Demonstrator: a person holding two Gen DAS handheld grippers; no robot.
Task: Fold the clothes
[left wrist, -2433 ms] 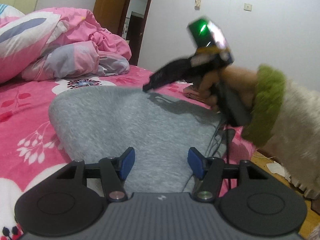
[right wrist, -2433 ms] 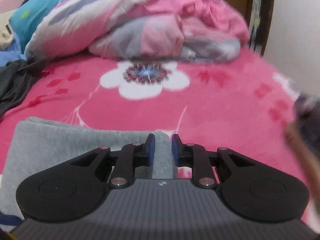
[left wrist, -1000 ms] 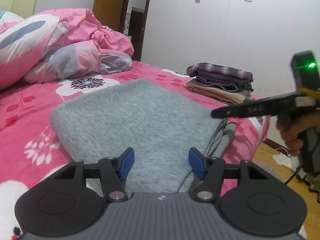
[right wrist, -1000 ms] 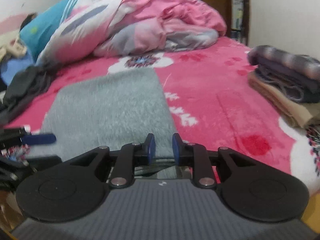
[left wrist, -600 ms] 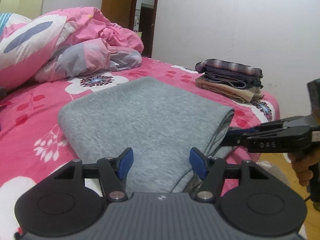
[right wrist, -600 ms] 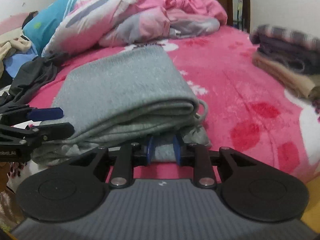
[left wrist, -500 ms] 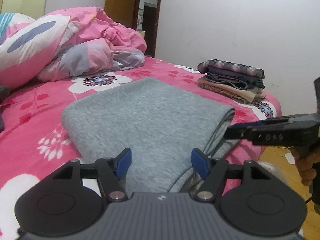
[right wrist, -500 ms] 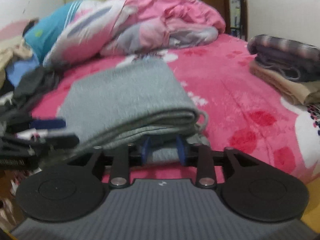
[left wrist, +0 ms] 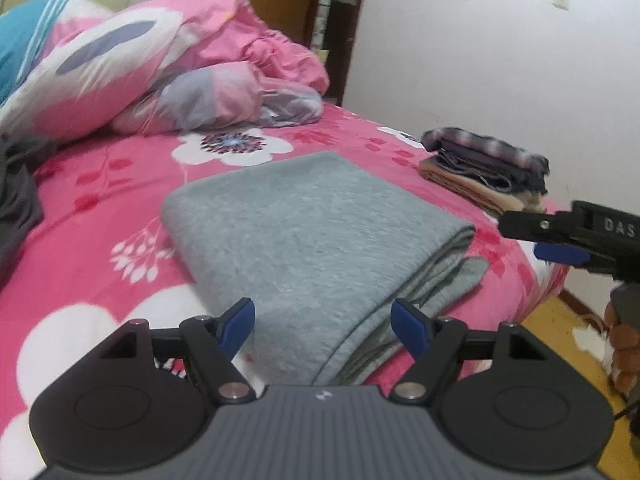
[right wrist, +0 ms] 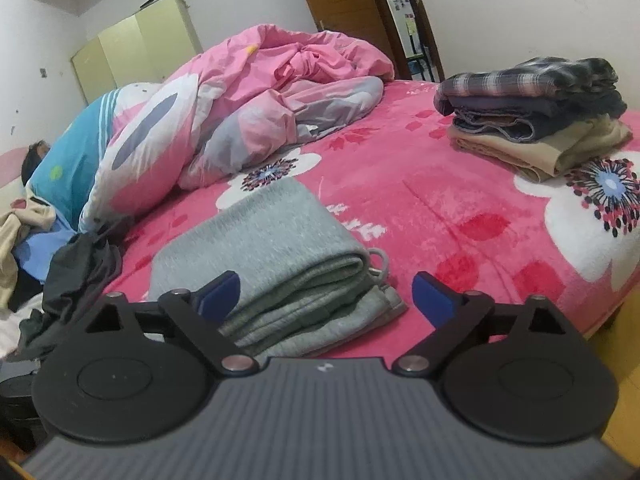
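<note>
While both tools spread apart, a folded sweater lies free on the bed.
Soft grey knit sweater (left wrist: 304,232), a layered rectangle, rests on the fuzzy pink flowered bed (right wrist: 440,200); left tool (left wrist: 322,322) and right tool (right wrist: 326,294) are opening, empty; stacked clothes (right wrist: 532,116) at two o'clock.

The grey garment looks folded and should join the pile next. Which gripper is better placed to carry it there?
Right, probably. The right gripper, jaws opening, sits at the folded grey garment's end nearer the stack of folded clothes; the left gripper is farther.

white walls (right wrist: 520,8) all round, with a brown wooden door (right wrist: 340,4) standing open at the far end. pale yellow-green wardrobe (right wrist: 132,52) in the corner, yellowish wooden floor (left wrist: 568,328) beside the bed (right wrist: 460,208).
</note>
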